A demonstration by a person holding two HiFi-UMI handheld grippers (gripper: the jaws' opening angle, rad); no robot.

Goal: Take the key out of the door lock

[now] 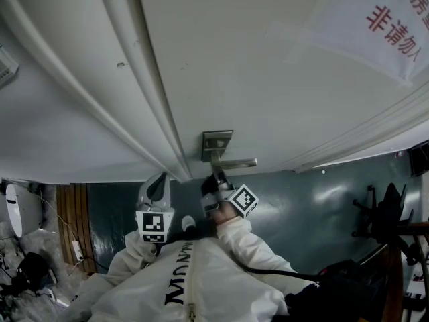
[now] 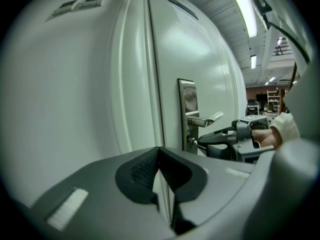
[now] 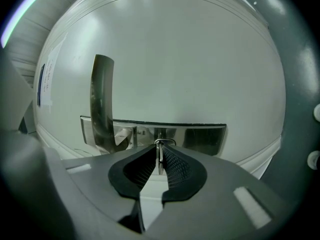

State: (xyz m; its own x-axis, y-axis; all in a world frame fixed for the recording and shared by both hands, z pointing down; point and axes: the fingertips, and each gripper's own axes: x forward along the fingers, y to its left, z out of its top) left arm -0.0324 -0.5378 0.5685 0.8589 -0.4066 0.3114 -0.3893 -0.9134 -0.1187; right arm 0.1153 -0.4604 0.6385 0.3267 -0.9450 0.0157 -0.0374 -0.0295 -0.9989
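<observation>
A small metal key sticks out of the steel lock plate under the lever handle of a white door. My right gripper is shut on the key's head, its black pads pressed on both sides. In the head view the right gripper sits just under the lock plate and handle. The left gripper view shows the right gripper tip at the key from the side. My left gripper hangs by the door frame, shut and holding nothing, its pads together.
The door frame runs left of the lock. A paper sign with red print hangs on the door at the upper right. A dark chair-like stand is on the dark floor to the right.
</observation>
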